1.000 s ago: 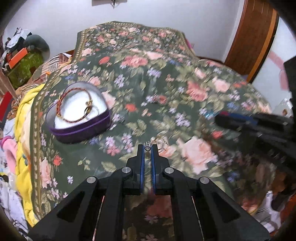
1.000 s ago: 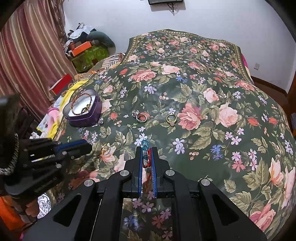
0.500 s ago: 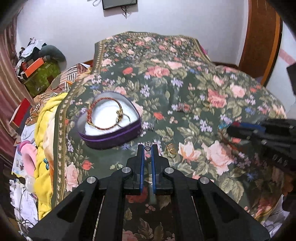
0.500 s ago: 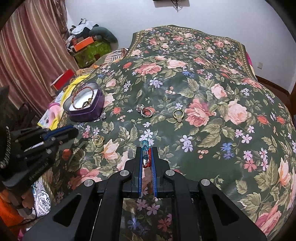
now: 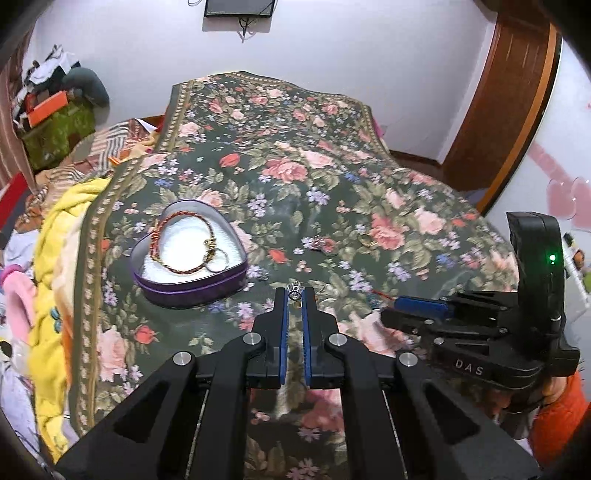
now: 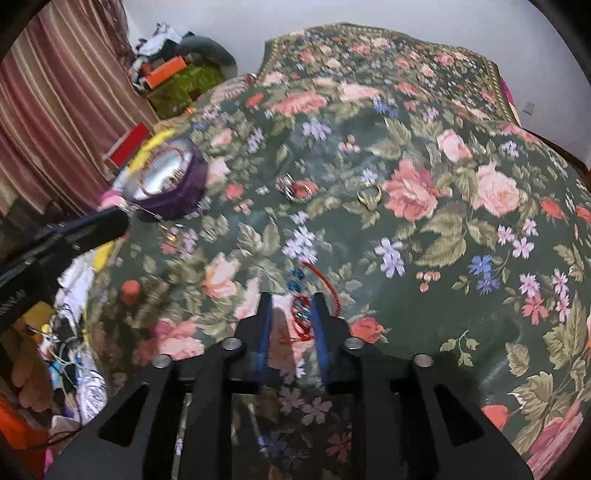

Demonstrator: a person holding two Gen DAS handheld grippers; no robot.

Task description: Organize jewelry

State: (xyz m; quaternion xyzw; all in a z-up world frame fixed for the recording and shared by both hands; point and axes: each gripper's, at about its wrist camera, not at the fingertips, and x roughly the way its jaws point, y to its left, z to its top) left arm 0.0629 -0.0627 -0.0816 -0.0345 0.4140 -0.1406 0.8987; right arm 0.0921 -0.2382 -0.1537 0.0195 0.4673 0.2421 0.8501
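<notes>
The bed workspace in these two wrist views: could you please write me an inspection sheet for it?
Surface: bed under a floral blanket.
Job's things: heart-shaped box, open, with a twisted bracelet inside; two rings loose on the blanket; red and blue bracelet lying at the right fingertips.
Clutter: yellow cloth and piled boxes beside the bed.
Grippers: left gripper shut on a small silver charm; right gripper open, straddling the red and blue bracelet.
Cables: short wires under the wall screen.
Surroundings: white wall, wooden door, striped curtain.
</notes>
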